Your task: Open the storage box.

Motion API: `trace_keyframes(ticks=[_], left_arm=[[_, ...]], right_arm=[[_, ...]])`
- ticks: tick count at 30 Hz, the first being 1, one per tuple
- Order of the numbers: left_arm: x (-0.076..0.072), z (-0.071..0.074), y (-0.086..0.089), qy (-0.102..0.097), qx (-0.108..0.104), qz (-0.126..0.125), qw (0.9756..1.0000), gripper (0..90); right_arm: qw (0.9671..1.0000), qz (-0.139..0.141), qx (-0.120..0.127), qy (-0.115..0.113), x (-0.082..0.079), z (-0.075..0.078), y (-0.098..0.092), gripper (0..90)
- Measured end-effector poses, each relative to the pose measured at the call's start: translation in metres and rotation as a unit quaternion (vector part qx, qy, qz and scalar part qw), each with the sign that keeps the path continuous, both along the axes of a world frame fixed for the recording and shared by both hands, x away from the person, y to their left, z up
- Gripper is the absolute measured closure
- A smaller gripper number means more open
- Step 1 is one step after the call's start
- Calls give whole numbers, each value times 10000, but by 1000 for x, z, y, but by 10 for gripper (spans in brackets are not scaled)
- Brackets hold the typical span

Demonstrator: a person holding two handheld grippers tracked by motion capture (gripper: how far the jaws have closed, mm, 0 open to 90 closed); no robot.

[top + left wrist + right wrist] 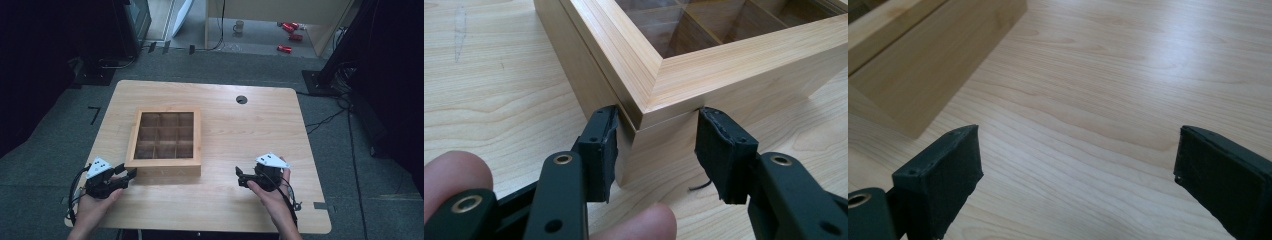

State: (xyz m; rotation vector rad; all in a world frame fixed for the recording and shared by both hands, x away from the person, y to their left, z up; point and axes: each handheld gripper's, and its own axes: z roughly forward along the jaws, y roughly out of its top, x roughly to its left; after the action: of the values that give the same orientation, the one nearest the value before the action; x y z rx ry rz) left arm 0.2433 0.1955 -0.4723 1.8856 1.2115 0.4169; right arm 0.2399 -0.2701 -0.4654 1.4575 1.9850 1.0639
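Note:
A light wooden box (165, 166) with a glass-paned lid over a grid of compartments stands left of centre on the wooden table (240, 140). My left gripper (129, 175) is at the box's near left corner. In the left gripper view the box corner (724, 65) sits between the jaws of this gripper (654, 150), with one pad on each side face just below the lid seam. My right gripper (239, 177) hovers over bare table to the right of the box. Its jaws (1078, 170) stand wide apart with nothing between them, and the box's side (923, 75) lies ahead to its left.
A round cable hole (241, 99) is in the table near the far edge. Bare wood spreads to the right of the box. On the floor beyond the table lie red cans (290, 35) and a mug (239, 26).

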Motion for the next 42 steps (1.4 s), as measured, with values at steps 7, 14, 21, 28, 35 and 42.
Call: trace_keyframes(ticks=[7,14,21,28,35,42], left_arm=[[0,0,0,-1,-8,-6,10000,529],[0,0,1,-13,-12,-19,10000,528],[0,0,1,-41,33,-25,10000,534],[-1,1,2,-81,5,-51,10000,546],[-1,3,2,-92,10,-50,9999,547],[-3,12,7,-251,-291,-27,9993,563]], right_arm=[[9997,237,60,-45,6,3,25,48],[9991,416,104,-70,11,8,45,54],[9978,635,167,-119,16,14,68,55],[9959,871,233,-113,19,14,90,55],[9944,1014,276,-127,22,15,100,57],[9921,1211,282,-147,22,16,110,57]])
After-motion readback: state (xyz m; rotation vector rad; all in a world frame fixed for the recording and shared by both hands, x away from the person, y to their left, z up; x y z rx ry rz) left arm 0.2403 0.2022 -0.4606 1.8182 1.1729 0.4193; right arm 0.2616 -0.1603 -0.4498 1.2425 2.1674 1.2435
